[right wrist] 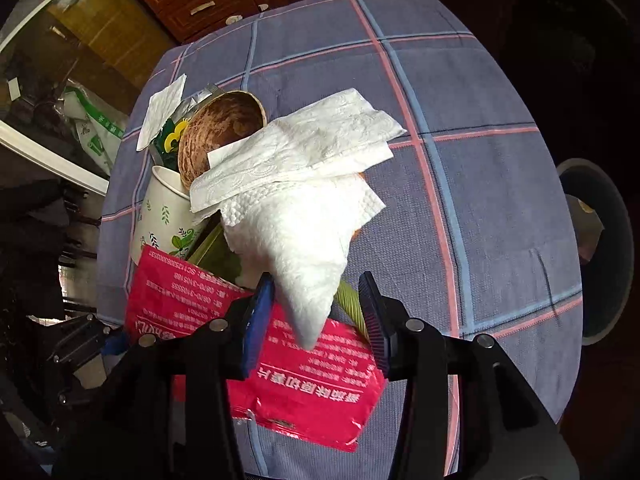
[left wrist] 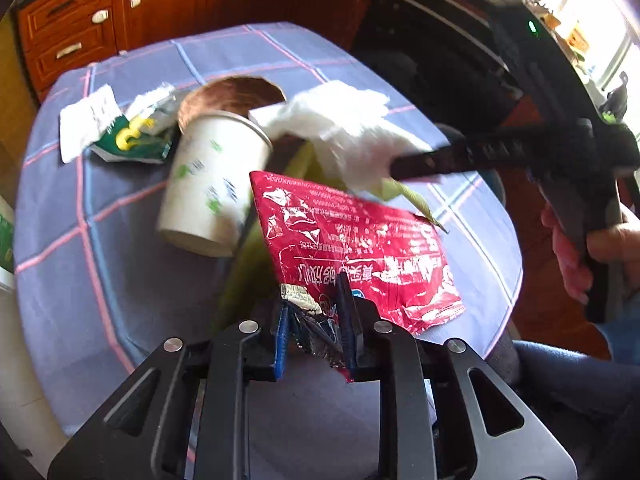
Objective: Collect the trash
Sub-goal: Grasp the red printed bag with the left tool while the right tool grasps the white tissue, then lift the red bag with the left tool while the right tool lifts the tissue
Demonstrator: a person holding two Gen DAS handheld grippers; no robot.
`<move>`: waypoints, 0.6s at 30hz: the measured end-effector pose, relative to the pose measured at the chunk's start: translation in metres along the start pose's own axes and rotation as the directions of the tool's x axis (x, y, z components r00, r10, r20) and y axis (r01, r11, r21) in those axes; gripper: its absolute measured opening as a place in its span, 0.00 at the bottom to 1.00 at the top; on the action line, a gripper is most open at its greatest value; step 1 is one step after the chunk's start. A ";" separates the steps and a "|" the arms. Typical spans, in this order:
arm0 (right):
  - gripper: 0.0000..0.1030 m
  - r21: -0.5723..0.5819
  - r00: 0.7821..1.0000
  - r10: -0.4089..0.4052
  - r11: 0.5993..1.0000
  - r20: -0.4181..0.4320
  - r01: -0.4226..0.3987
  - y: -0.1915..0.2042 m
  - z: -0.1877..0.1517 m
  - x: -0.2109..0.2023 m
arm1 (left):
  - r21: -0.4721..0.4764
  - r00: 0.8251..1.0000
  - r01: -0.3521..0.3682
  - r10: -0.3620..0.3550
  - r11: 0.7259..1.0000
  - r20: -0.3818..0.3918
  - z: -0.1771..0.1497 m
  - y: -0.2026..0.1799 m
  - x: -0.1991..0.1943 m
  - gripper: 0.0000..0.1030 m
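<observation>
Pinching the red wrapper (left wrist: 360, 240), left tongs (left wrist: 314, 340); right tongs (right wrist: 316, 320) gape around tissue (right wrist: 304, 208).

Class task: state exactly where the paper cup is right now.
In both views the paper cup lies tipped on the table's left side, wedged between the brown bowl and the red snack bag.

Crumpled red wrapper (left wrist: 360, 240), white napkins (right wrist: 304, 184)
</observation>
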State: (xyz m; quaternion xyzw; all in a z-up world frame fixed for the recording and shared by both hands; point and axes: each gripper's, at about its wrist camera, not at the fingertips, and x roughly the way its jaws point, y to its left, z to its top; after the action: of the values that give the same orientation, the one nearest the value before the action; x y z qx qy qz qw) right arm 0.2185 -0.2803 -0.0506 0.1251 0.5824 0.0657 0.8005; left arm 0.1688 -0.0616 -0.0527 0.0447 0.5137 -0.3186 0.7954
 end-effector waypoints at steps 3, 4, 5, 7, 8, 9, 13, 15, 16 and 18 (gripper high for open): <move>0.09 -0.040 1.000 -0.005 0.999 0.017 0.006 0.009 0.000 0.000 | -0.035 0.999 0.017 -0.018 0.999 -0.035 -0.002 -0.001 0.010 0.22; 0.09 -0.045 1.000 -0.001 0.999 0.026 0.002 0.010 -0.002 -0.002 | -0.048 0.999 0.019 -0.021 0.999 -0.044 -0.002 0.000 0.013 0.23; 0.09 -0.049 0.999 0.002 0.999 0.033 0.000 0.010 -0.003 -0.005 | -0.066 0.998 0.019 -0.023 0.998 -0.058 -0.002 0.000 0.018 0.26; 0.09 -0.046 0.999 0.018 0.999 0.041 -0.016 0.006 -0.006 -0.013 | -0.080 0.997 0.020 -0.026 0.997 -0.073 -0.002 0.000 0.023 0.30; 0.09 -0.041 0.999 0.024 0.999 0.042 -0.022 0.002 -0.008 -0.016 | -0.080 0.997 0.020 -0.027 0.997 -0.079 -0.002 -0.002 0.026 0.30; 0.09 -0.039 0.999 0.021 0.999 0.049 -0.019 -0.002 -0.010 -0.020 | -0.077 0.996 0.021 -0.027 0.997 -0.082 -0.001 -0.003 0.028 0.30; 0.09 -0.033 0.997 0.008 0.999 0.083 -0.005 -0.016 -0.020 -0.039 | -0.046 0.999 0.015 -0.018 0.999 -0.051 0.002 -0.014 0.025 0.16; 0.09 -0.024 0.996 0.002 1.000 0.093 0.001 -0.025 -0.026 -0.048 | -0.031 0.999 0.016 -0.017 0.999 -0.031 0.004 -0.020 0.018 0.10; 0.09 -0.021 0.995 -0.003 1.000 0.098 0.005 -0.029 -0.029 -0.053 | -0.022 1.000 0.016 -0.016 1.000 -0.020 0.005 -0.024 0.013 0.09; 0.09 -0.017 0.995 -0.016 1.000 0.099 0.018 -0.038 -0.035 -0.061 | -0.009 1.000 0.018 -0.018 1.000 -0.006 0.009 -0.030 0.006 0.07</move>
State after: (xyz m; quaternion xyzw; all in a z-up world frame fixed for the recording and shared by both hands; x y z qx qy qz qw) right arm 0.1649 -0.3280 -0.0154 0.1159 0.5426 0.0578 0.8300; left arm 0.1611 -0.0919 -0.0460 0.0375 0.5178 -0.3235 0.7911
